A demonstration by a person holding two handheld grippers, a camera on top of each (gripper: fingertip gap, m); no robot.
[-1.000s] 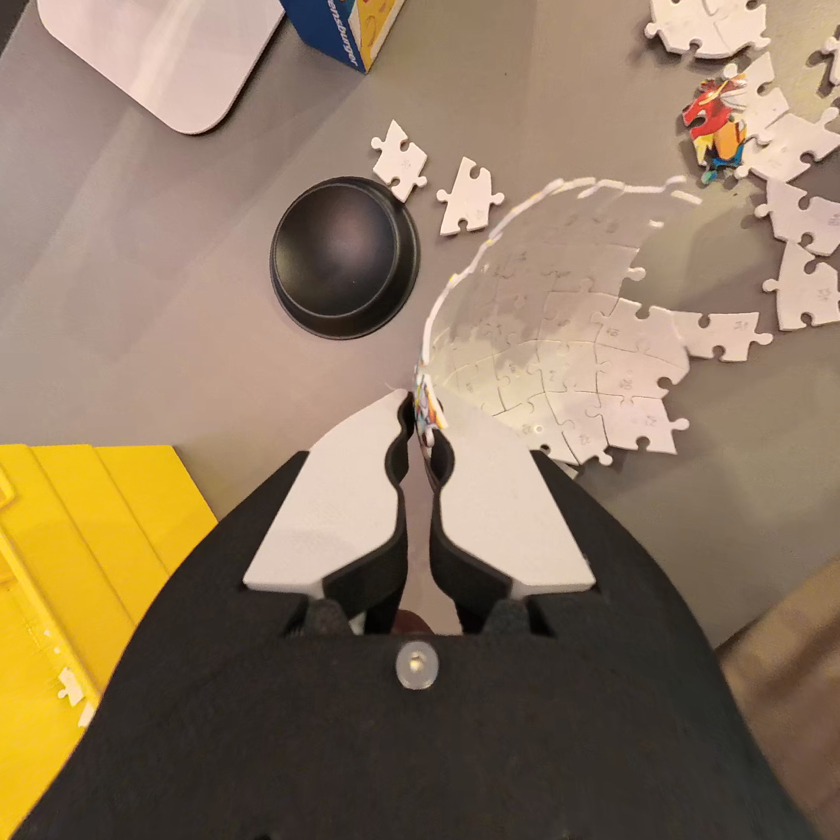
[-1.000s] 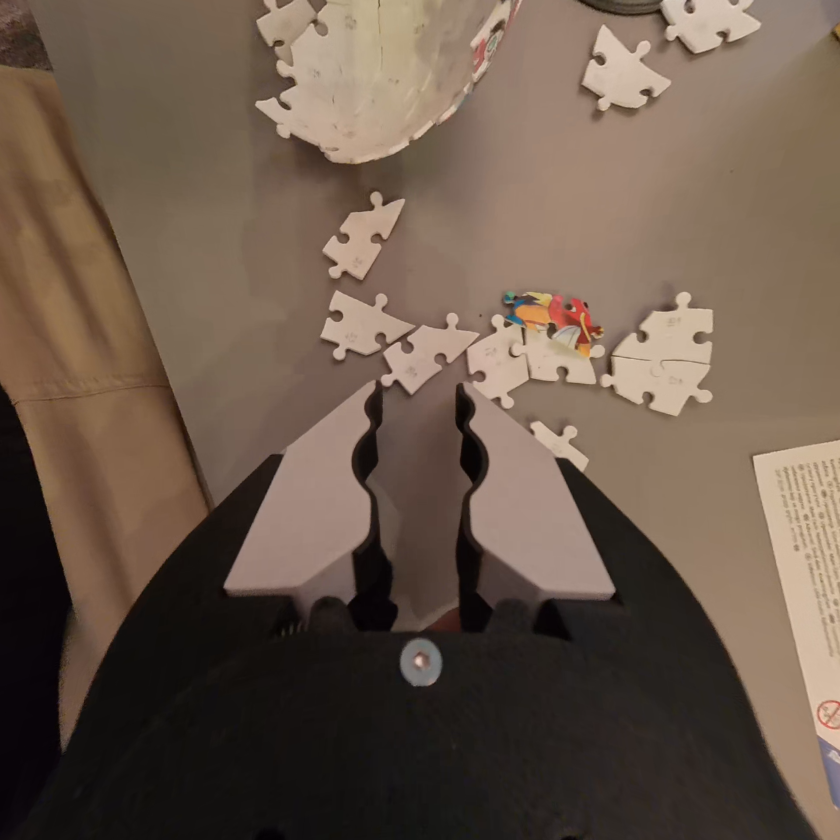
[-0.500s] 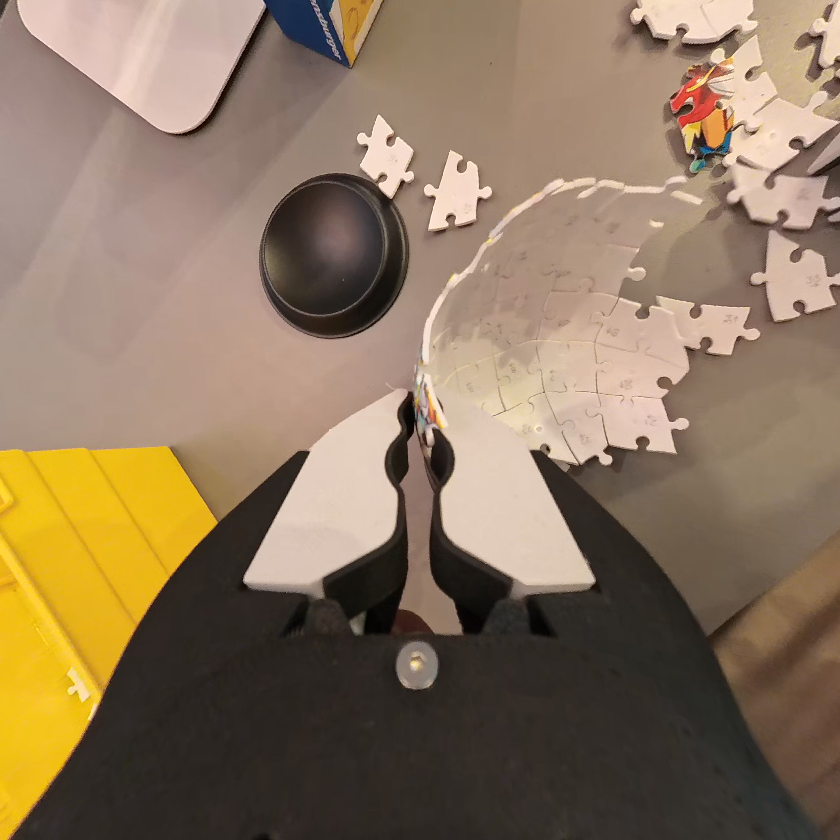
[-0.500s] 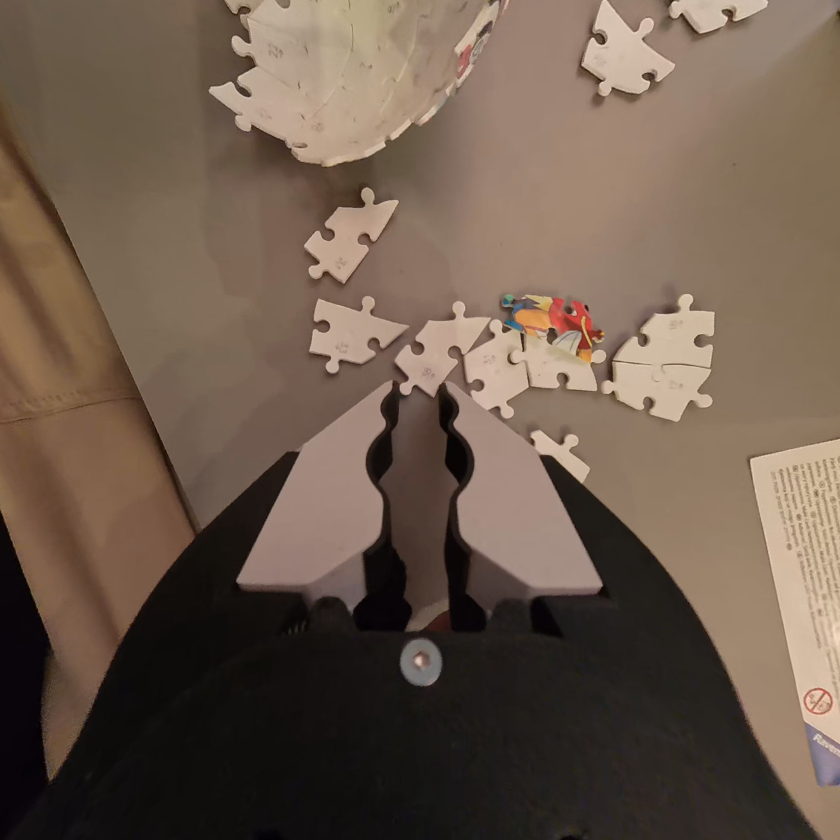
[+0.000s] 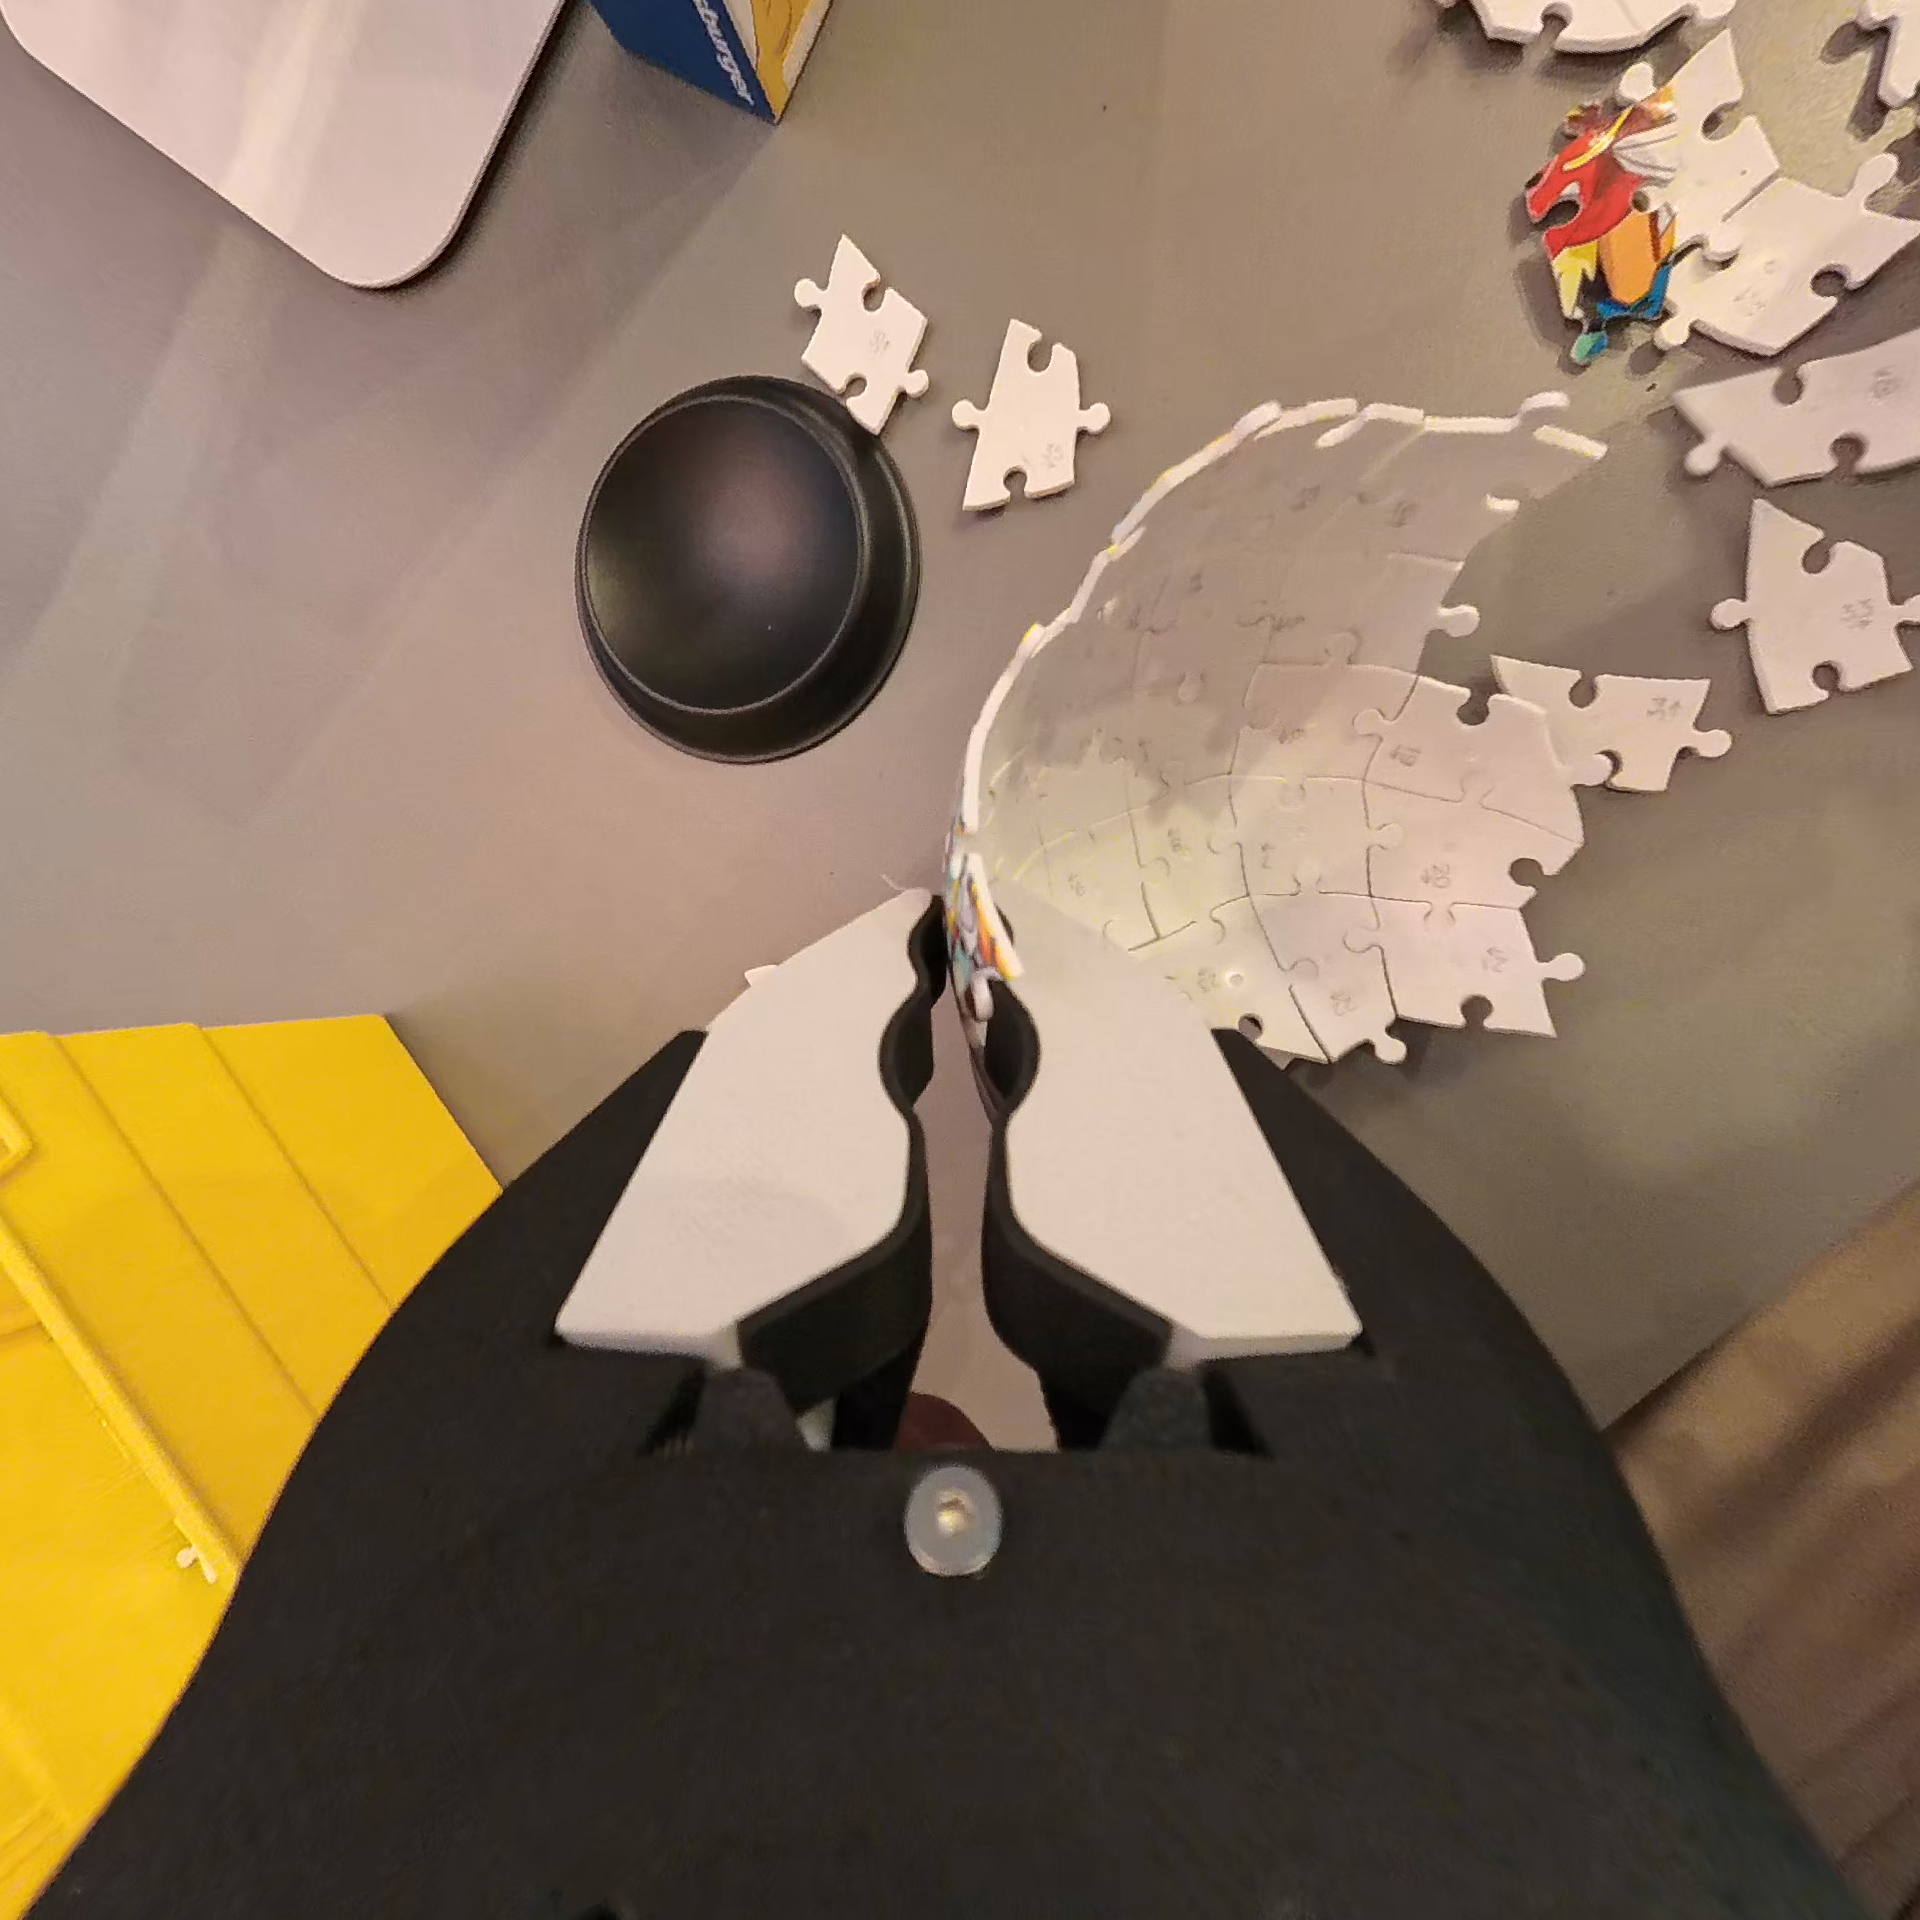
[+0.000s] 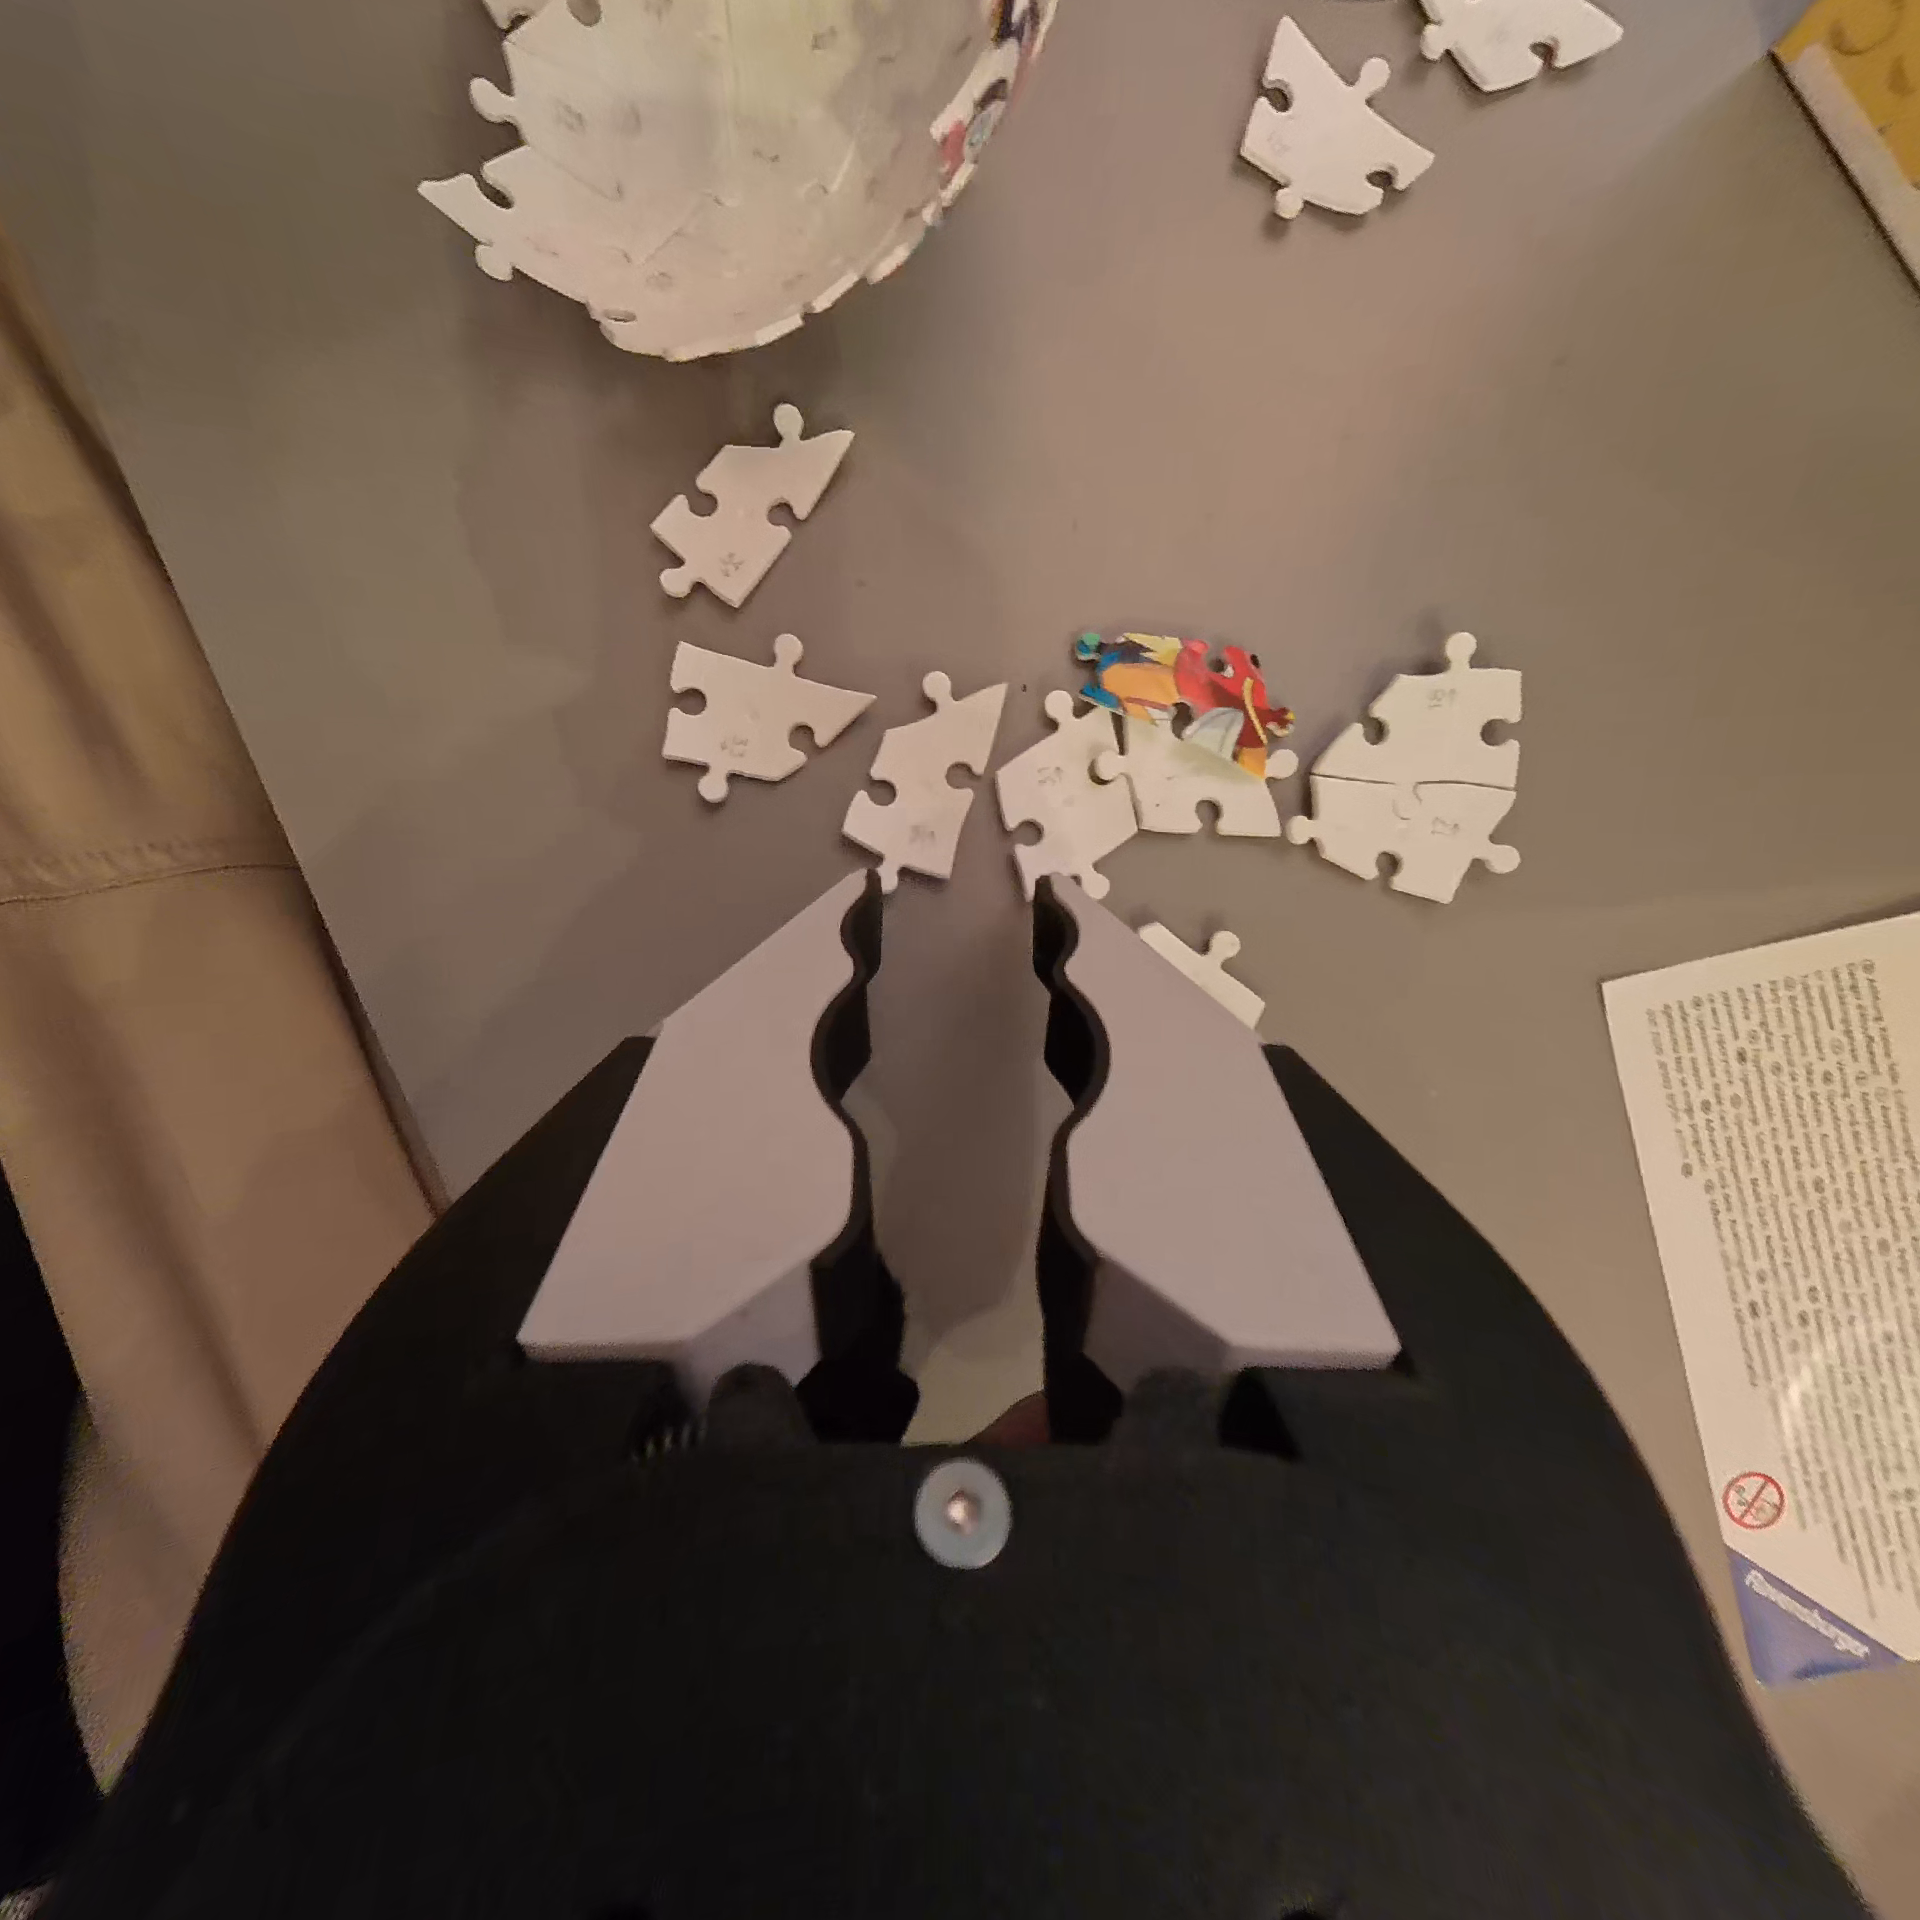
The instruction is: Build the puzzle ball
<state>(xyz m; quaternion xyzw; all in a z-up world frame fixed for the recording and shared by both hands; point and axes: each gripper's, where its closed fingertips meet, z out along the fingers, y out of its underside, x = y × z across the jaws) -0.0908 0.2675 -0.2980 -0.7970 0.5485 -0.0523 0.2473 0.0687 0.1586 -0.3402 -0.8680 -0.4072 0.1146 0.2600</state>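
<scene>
In the left wrist view my left gripper (image 5: 961, 935) is shut on the rim of the partly built puzzle ball (image 5: 1247, 779), a white curved shell seen from its inside, held above the grey table. The shell also shows at the top of the right wrist view (image 6: 748, 156). My right gripper (image 6: 956, 888) is open and empty, low over the table. A loose white piece (image 6: 925, 790) lies just ahead of its left fingertip and another white piece (image 6: 1060, 800) just ahead of its right fingertip. A coloured piece (image 6: 1184, 691) lies face up beyond them.
A black round stand (image 5: 748, 566) sits left of the shell, with two loose pieces (image 5: 1029, 431) behind it. A yellow box (image 5: 156, 1247) is at the left, and a blue box (image 5: 707, 52) and a white board (image 5: 260, 104) at the back. A printed leaflet (image 6: 1787, 1247) lies right; beige cloth (image 6: 156, 727) borders the table's left edge. The grippers' ends are close to 20 cm from one another. Measured from the fingertips, the coloured piece (image 6: 1184, 691) is 4 cm or so from the right gripper and 15 cm from the left. It turns up in the left wrist view (image 5: 1607, 217) as well.
My right gripper narrowed, then opened wider again; the white piece ahead of it has turned more upright. My left gripper still holds the shell, which has shifted slightly over the table.
</scene>
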